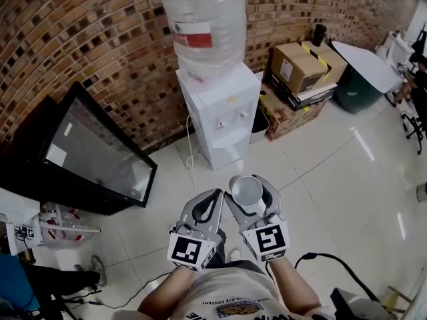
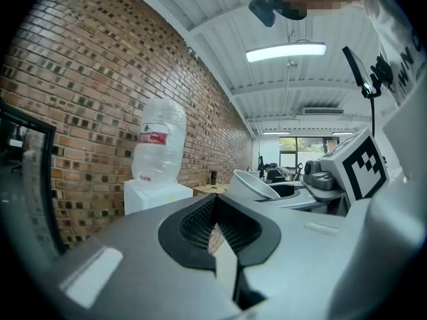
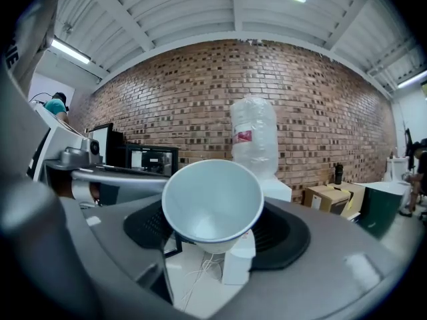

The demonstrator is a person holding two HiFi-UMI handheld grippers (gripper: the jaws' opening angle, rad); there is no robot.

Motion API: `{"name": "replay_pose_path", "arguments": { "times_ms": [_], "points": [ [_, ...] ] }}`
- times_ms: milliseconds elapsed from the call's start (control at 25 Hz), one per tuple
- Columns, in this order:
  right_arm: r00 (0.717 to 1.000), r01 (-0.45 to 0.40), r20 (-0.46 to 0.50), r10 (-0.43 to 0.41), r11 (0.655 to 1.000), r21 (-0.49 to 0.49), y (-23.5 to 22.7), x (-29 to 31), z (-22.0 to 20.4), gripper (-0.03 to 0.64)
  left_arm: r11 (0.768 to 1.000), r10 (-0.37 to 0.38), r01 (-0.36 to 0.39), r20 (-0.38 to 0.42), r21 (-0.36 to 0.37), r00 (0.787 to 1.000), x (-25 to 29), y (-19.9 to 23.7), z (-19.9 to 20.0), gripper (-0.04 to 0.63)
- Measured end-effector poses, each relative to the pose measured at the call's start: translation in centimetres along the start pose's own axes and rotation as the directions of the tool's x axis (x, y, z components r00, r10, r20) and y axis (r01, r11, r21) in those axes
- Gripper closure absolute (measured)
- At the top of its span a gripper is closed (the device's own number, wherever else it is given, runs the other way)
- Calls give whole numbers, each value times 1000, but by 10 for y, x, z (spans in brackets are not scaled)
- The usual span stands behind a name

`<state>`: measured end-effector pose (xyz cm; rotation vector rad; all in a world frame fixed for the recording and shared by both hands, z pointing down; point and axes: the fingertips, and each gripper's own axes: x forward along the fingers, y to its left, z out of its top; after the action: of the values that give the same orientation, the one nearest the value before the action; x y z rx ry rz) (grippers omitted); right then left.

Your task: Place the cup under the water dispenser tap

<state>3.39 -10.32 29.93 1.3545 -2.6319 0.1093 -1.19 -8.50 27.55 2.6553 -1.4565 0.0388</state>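
The right tongs pinch a white paper cup by its sides. In the right gripper view the cup tips back between the two black pads, and its open mouth faces the camera. The cup looks empty. The left tongs are pressed together with nothing between them; in the left gripper view the two black pads meet along a thin line. Both tools are held side by side in front of the person's chest, close together, with the left one just beside the cup.

The cup is up in the air above the pale tiled floor, apart from the white water dispenser that stands ahead against the brick wall. A big clear bottle with a red label sits upside down on top of the dispenser. A white cable hangs down the dispenser's left side to the floor.

A large black flat screen leans on the wall to the left of the dispenser. To its right lie stacked cardboard boxes, and beyond them a dark green bin. A black cable curls on the floor near the person's right arm.
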Motion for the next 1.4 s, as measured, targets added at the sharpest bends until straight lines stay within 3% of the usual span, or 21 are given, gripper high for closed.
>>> {"name": "replay_pose_path", "arguments": {
  "times_ms": [480, 760, 1400],
  "points": [
    [998, 27, -51, -26, 1000, 8, -31, 92, -23, 284, 1000, 2, -1, 26, -28, 1000, 58, 61, -17, 594],
    [990, 76, -122, -71, 996, 39, -56, 142, -77, 284, 999, -1, 1, 10, -54, 1000, 87, 96, -61, 594],
    [982, 29, -186, -22, 999, 35, -80, 261, -205, 284, 998, -38, 36, -43, -46, 998, 150, 152, -179, 586]
  ]
}}
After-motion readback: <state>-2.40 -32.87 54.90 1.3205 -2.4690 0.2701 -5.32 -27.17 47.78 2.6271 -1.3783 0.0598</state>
